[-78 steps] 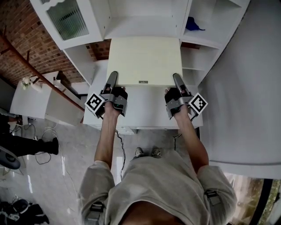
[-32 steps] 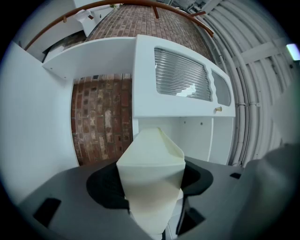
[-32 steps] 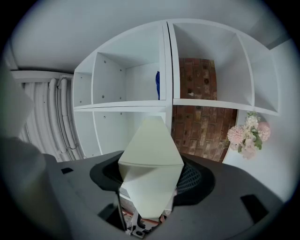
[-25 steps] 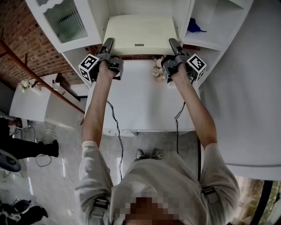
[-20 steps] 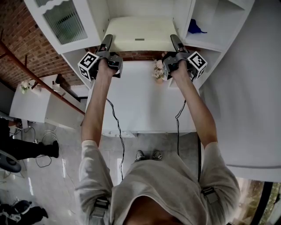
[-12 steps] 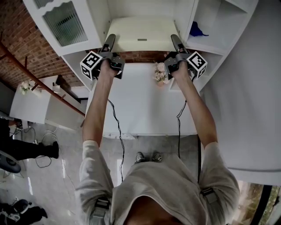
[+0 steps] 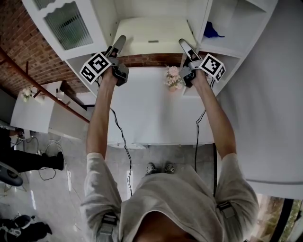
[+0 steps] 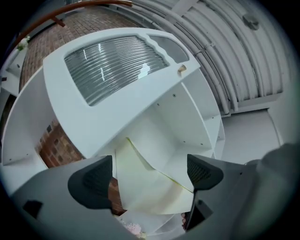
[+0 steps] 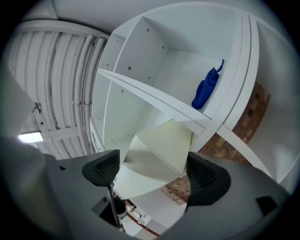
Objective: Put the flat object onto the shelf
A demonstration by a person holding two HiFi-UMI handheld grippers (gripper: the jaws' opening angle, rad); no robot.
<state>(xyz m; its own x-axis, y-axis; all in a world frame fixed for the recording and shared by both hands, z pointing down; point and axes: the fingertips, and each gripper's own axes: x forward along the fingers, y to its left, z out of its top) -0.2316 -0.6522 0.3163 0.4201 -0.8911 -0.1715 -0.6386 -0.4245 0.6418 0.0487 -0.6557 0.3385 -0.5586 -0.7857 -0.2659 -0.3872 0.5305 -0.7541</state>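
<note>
Both tools released. Left tool [image 7: 119,43] [image 8: 150,176]: jaws have just been opening and stand wide, with the pads clear of everything. Right tool [image 7: 183,44] [image 9: 152,176]: same, just been opening, wide, gripping nothing.

The panel [image 7: 151,33] [image 8: 150,187] [image 9: 159,150] is cream and flat, and lies on the shelf [image 7: 156,10] in the cabinet's middle bay, top centre of the head view. Its front edge faces me, with a small dark tag at mid-edge. In each gripper view the panel shows in the gap ahead of the jaws, and neither pad touches it.

In the head view my left tool sits just beside the panel's front-left corner and my right tool just beside the front-right one. Both are rolled so the marker cubes face outward and up, and both arms are stretched out over the tabletop [image 7: 151,113].

Other items:
- Glass door [image 7: 68,23] [image 8: 112,61] stands open at the upper left.
- Blue object [image 7: 211,30] [image 9: 206,91] is in the bay to the right of the panel.
- Small flower bunch [image 7: 173,78] stands on the tabletop, near my right tool.
- Brick wall [image 7: 28,38] runs down the left side.
</note>
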